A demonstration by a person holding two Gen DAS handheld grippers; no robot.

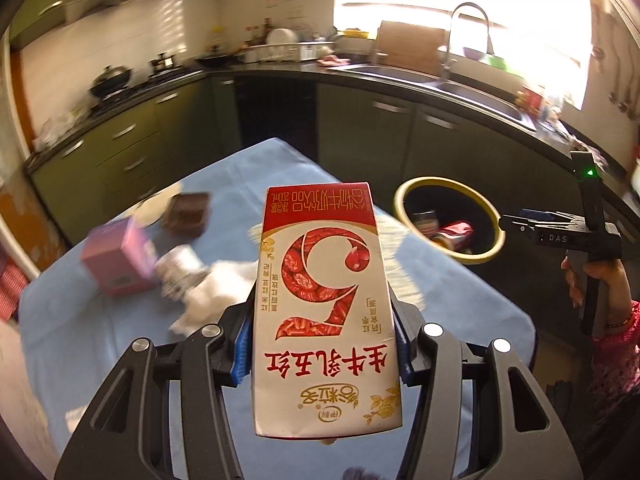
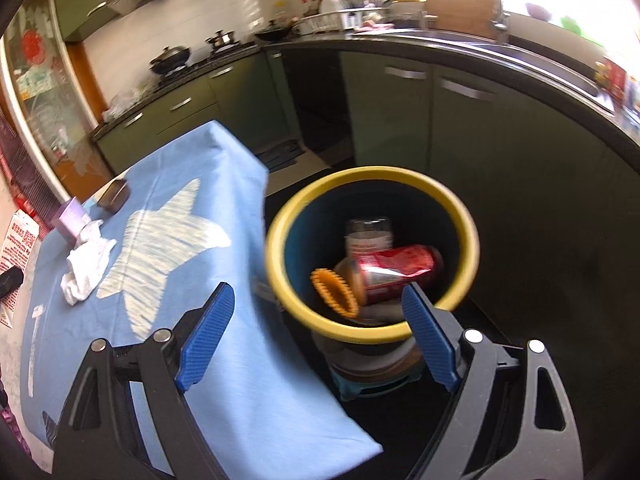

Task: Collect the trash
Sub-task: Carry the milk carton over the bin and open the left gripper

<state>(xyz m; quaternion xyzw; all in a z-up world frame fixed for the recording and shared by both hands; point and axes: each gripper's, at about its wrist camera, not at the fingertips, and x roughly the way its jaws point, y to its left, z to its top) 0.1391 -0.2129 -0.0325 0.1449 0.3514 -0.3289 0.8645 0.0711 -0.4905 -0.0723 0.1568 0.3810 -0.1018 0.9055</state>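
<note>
**Inspector:** State of the tools, and where is the item?

**Operator:** My left gripper [image 1: 322,344] is clamped on a red-and-white milk carton [image 1: 320,304], blue pads pressing both narrow sides, carton upright and lifted clear of the blue tablecloth [image 1: 120,340]. My right gripper [image 2: 320,332] holds nothing, jaws standing wide, poised just over the near rim of the yellow-rimmed bin [image 2: 372,176].

**Inspector:** How will you finish the step properly?

**Operator:** I judge the carton must travel right until it hangs over the bin's mouth before I release; dropped short, it could strike the rim. I would also draw the right gripper aside.

**Inspector:** Count.

**Operator:** In the bin: one red can [image 2: 396,272], one clear jar [image 2: 368,236], one orange ridged piece [image 2: 334,292]. On the table: one pink box [image 1: 120,258], one brown tray [image 1: 187,214], one white crumpled tissue [image 1: 216,296], one small blurred container [image 1: 180,270].
</note>
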